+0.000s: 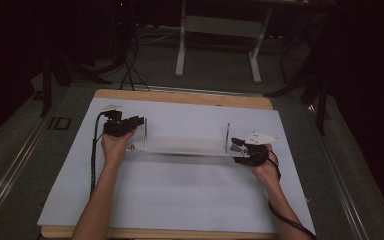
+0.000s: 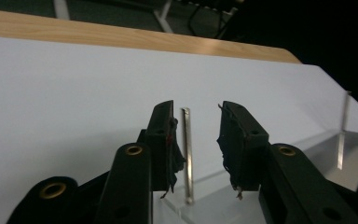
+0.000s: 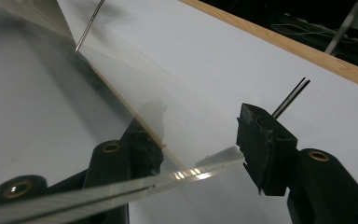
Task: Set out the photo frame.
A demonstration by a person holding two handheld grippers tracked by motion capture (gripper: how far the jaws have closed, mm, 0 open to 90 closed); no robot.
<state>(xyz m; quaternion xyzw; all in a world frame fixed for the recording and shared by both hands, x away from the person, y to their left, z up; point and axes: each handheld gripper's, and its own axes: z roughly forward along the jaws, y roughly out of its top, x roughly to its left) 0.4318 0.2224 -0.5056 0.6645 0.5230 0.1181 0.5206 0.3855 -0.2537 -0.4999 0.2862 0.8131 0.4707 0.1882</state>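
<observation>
1. Left gripper [image 1: 139, 121] in my left hand [image 1: 115, 142] stands part open at the left end of a clear acrylic tray [image 1: 180, 145]; in the left gripper view the two black jaws sit either side of the tray's upright end wall [image 2: 186, 154] with daylight on both sides, so the pads press on nothing.

2. Right gripper [image 1: 239, 150], held in my right hand [image 1: 266, 167], straddles the tray's right end; in the right gripper view a clear edge [image 3: 200, 172] runs across between the jaws. One jaw is seen through the plastic, the other stands just off the edge, and I cannot tell whether the pads bear on it.

3. Lying lengthwise across the middle of a white sheet [image 1: 180, 200], the tray's two upright end walls rise at left and right and its long floor rests flat between them.

4. Spread over a wooden table [image 1: 180, 97], the sheet leaves the table's pale edge showing along the far side and again at the near side.

5. My forearms come up from the near edge, one to each end of the tray, well apart, with a black cable [image 1: 94, 155] trailing beside the left arm.

6. Beyond the table, a white frame on legs [image 1: 220, 30] stands on the dim floor.
</observation>
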